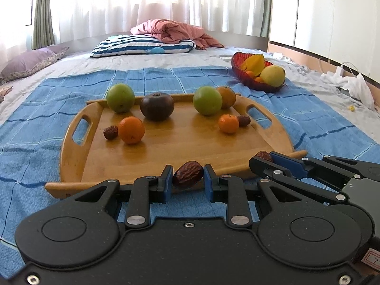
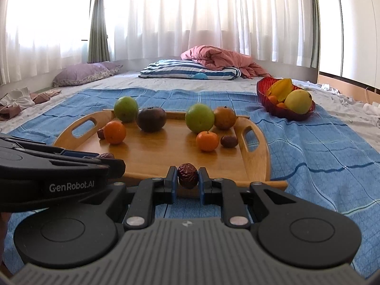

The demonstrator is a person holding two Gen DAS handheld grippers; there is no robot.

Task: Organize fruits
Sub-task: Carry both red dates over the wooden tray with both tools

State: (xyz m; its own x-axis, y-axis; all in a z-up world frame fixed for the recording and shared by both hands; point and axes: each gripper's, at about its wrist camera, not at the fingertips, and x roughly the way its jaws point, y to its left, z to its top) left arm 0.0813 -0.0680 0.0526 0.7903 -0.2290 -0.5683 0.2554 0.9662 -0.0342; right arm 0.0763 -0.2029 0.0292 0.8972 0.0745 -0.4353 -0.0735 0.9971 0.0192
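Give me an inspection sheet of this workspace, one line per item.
Surface: blue checked cloth over a bed.
Job's things: oval wooden tray holding two green apples, a dark purple round fruit, a brownish-orange fruit, two small oranges, two loose dates; red glass bowl of yellow and orange fruit beside it.
Clutter: white cloth heap.
Grippers: left gripper jaws shut on a wrinkled red date; right gripper likewise on a second red date.
Cables: white cable by the bed edge.
Surroundings: striped pillow, pink quilt, purple pillow, sheer curtains.
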